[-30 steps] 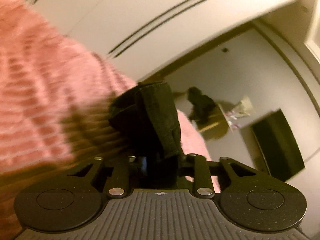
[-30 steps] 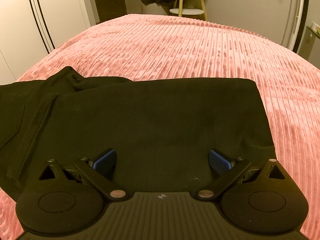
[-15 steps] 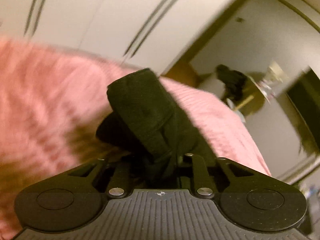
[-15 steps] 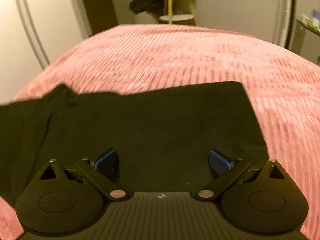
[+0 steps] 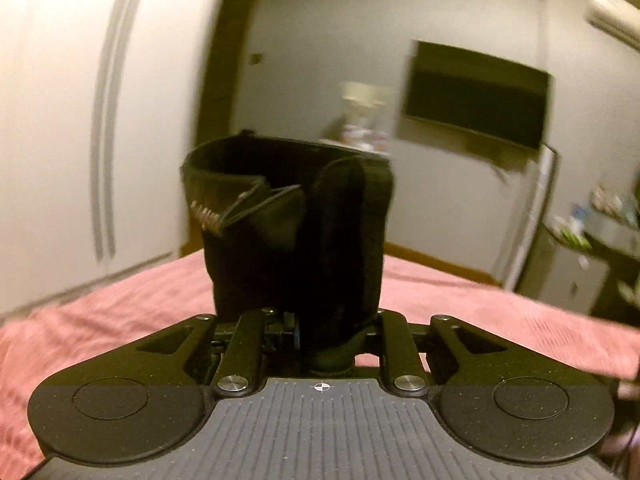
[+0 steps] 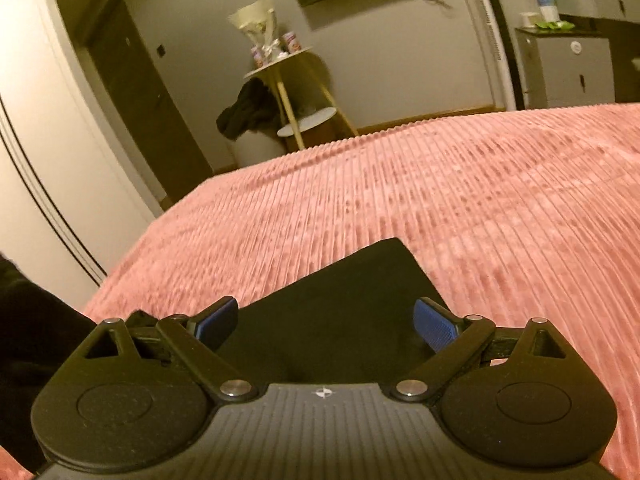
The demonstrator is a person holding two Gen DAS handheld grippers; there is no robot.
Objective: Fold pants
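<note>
The black pants (image 6: 340, 312) lie on a pink ribbed bedspread (image 6: 460, 200). My left gripper (image 5: 326, 332) is shut on the pants' waistband end (image 5: 292, 232), with the zipper showing, and holds it raised above the bed; its fingertips are hidden in the cloth. My right gripper (image 6: 326, 320) is open, its blue pads (image 6: 434, 326) apart just above a folded corner of the pants. More black cloth (image 6: 36, 340) shows at the left edge of the right wrist view.
A white wardrobe (image 5: 80, 120) stands to the left. Beyond the bed's far edge are a small round side table (image 6: 288, 68) with a dark garment, a wall TV (image 5: 476, 92), and a grey cabinet (image 6: 568, 68).
My left gripper has lifted and swung the held waistband up and round, from facing the bedspread to facing the room. My right gripper has tilted up and drawn back towards the pants' corner, still open.
</note>
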